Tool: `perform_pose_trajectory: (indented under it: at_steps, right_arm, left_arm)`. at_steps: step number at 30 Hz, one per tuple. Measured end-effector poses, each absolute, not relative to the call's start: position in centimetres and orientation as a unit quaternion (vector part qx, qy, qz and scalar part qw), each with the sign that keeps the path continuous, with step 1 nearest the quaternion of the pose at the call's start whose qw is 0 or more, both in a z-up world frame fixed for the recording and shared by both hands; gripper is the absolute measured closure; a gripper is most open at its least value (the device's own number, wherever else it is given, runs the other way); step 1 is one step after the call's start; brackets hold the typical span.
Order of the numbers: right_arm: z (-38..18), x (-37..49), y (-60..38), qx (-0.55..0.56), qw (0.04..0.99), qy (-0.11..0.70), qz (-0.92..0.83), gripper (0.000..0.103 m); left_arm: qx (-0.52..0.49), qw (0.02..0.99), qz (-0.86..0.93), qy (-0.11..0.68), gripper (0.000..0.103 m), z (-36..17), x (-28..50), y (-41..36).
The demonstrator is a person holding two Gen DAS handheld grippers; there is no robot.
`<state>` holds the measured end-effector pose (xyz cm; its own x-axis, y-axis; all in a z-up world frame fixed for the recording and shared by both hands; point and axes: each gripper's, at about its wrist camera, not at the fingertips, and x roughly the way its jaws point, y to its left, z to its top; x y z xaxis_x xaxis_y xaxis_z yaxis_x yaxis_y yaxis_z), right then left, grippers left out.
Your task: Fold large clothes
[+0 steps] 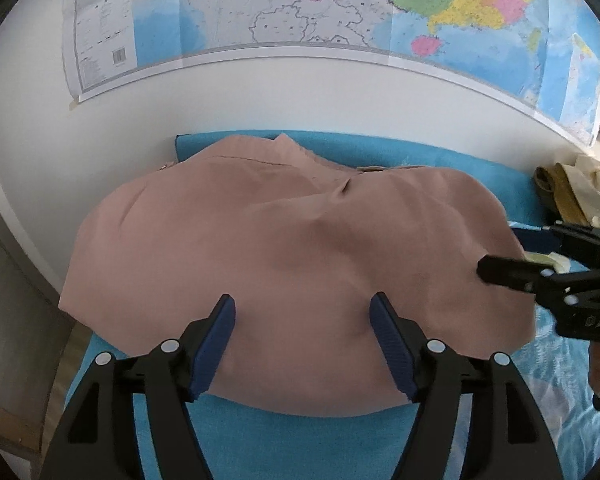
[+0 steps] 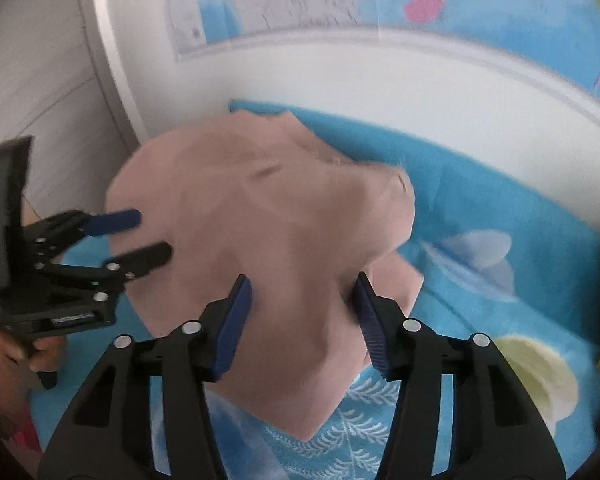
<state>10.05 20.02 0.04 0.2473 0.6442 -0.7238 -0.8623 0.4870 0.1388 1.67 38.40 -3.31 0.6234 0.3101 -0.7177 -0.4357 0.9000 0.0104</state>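
Closest to me, the left gripper (image 1: 302,320) hangs over the near edge of the pink garment (image 1: 284,256), its blue-padded fingers (image 1: 220,340) spread wide with cloth showing between them, holding nothing. The right gripper (image 2: 302,312) is likewise parted above the garment's right side, fabric bunched up between its fingers; whether they touch it I cannot tell. The garment lies in a rumpled, partly folded heap on a blue patterned bedsheet (image 2: 500,280), reaching back toward the white wall. Off to the right sits a pile of yellowish cloth (image 1: 572,188), and above it all hangs a coloured map (image 1: 340,12).
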Motion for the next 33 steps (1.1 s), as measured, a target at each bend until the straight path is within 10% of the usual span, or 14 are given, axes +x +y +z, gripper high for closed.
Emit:
perform_pose_trajectory:
  at_steps: [4, 9, 33]
  right_arm:
    - [0.4, 8.7, 18.7, -0.127, 0.790, 0.369, 0.473, 0.029]
    - [1.0, 5.2, 16.6, -0.122, 0.800, 0.346, 0.476, 0.009]
    - [0.7, -3.7, 10.9, -0.109, 0.802, 0.333, 0.484, 0.006]
  left_arm:
    - [-0.085, 0.895, 0.238, 0.368, 0.007, -2.6, 0.2, 37.5]
    - [-0.107, 0.893, 0.257, 0.355, 0.006, -2.2, -2.5, 36.0]
    - [-0.144, 0.874, 0.312, 0.345, 0.006, -1.8, -11.1, 28.8]
